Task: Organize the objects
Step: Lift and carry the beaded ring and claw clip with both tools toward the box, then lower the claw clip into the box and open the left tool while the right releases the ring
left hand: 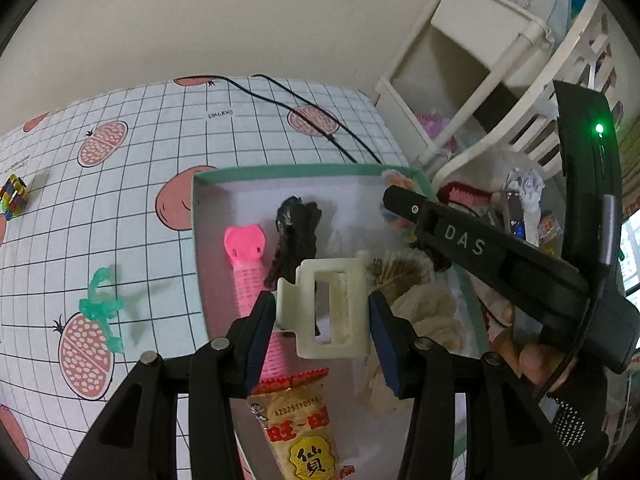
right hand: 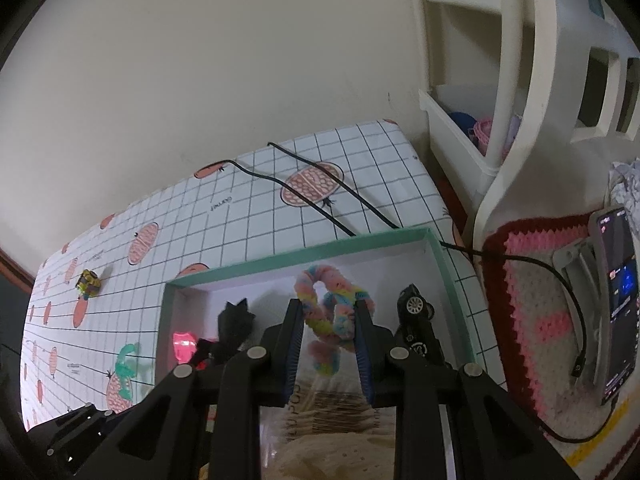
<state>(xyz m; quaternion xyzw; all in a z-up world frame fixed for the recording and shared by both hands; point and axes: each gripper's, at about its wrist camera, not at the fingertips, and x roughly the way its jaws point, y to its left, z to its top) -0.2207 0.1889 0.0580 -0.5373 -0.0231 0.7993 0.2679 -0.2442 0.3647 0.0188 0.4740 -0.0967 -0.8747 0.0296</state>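
One view only: toy car (right hand: 414, 322).

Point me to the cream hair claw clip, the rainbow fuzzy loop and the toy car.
cream hair claw clip (left hand: 322, 308), left wrist view, its frame
rainbow fuzzy loop (right hand: 326, 300), right wrist view, upper curl
toy car (right hand: 414, 316), right wrist view, body beside wheel

Gridded tablecloth (left hand: 248, 128), teal box (left hand: 280, 170), green ribbon (left hand: 102, 304)

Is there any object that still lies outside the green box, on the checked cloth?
Yes. A green ribbon bow and a small multicoloured cube lie loose on the cloth, outside the box.
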